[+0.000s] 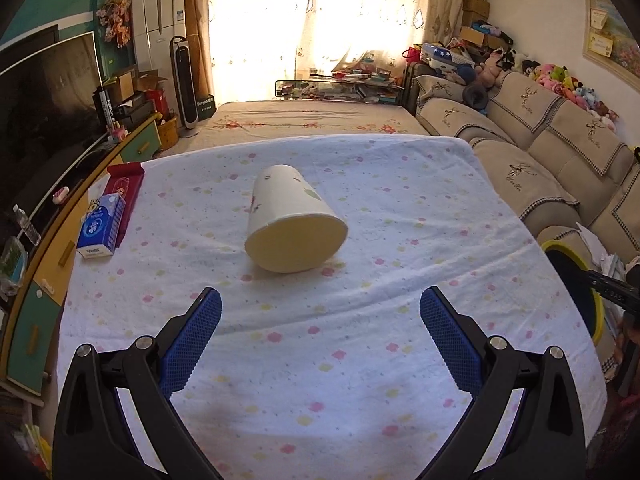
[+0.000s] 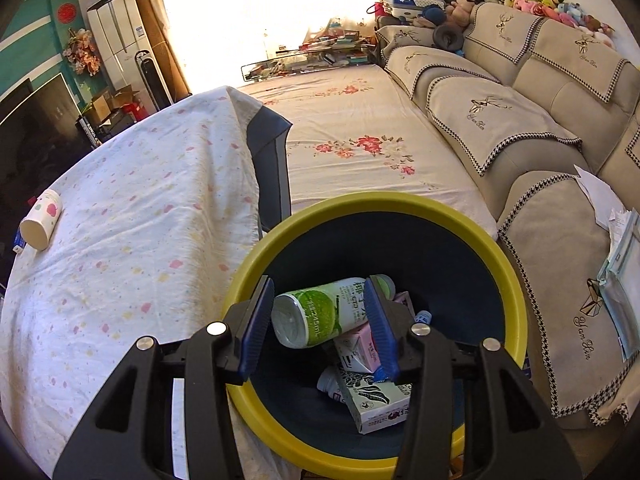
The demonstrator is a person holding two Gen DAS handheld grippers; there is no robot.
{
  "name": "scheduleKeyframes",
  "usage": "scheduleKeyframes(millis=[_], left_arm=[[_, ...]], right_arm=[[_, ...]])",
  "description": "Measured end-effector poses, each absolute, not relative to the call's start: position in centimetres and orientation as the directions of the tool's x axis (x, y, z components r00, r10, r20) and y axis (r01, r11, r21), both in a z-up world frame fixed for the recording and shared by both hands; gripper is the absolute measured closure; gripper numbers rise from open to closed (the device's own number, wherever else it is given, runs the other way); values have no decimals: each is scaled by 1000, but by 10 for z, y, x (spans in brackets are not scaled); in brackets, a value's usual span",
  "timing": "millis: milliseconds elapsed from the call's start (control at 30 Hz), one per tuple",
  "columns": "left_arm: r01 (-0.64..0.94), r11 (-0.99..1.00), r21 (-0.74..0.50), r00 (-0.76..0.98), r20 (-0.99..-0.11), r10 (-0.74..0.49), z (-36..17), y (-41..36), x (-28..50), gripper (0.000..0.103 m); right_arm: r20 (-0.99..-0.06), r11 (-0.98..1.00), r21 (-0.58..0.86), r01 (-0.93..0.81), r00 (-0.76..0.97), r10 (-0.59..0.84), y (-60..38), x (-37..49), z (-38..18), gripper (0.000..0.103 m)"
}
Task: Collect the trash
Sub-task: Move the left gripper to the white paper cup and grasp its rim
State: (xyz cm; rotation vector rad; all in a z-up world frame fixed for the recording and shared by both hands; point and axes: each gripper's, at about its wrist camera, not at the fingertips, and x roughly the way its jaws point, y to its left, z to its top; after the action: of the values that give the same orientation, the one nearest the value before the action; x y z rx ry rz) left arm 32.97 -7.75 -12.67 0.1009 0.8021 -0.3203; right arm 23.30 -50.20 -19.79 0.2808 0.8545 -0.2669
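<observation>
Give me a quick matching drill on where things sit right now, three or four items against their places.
Items:
1. paper cup
2. green bottle
3. tissue pack
4. left tongs

Places:
A. inside the yellow-rimmed bin
B. open above the tablecloth, holding nothing
C. lying on its side mid-table
D. at the table's left edge

Pairs: 1-C, 2-A, 3-D, 4-B

Cloth-covered table (image 1: 360, 360) bears a tipped paper cup (image 1: 292, 220) (mouth nearest) and tissue pack (image 1: 100, 226).

place: home living room | evidence: sofa (image 1: 560, 148), television (image 1: 44, 92), plush toys (image 1: 560, 80), curtained window (image 1: 304, 20)
</observation>
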Motion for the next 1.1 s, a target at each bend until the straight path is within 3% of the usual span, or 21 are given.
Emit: scheduleKeyframes(millis=[167, 533, 700, 933, 1100], left_arm=[[286, 958, -3, 634, -750, -191, -142, -69, 364, 26], [277, 961, -14, 610, -770, -187, -158, -65, 414, 60], [267, 964, -5, 611, -773, -173, -159, -70, 421, 70], [256, 967, -2, 605, -779, -162, -163, -71, 427, 92], [255, 967, 1, 625, -763, -164, -158, -72, 422, 97]], right_arm=[[-763, 933, 133, 335, 635, -119, -499, 234, -192, 58], [-773, 939, 129, 320, 626, -107, -493, 242, -195, 57], [-774, 942, 131, 310, 626, -99, -490, 246, -196, 57], [-771, 943, 135, 306, 629, -93, -489, 245, -195, 57], [-766, 940, 142, 309, 636, -93, -490, 239, -192, 57]])
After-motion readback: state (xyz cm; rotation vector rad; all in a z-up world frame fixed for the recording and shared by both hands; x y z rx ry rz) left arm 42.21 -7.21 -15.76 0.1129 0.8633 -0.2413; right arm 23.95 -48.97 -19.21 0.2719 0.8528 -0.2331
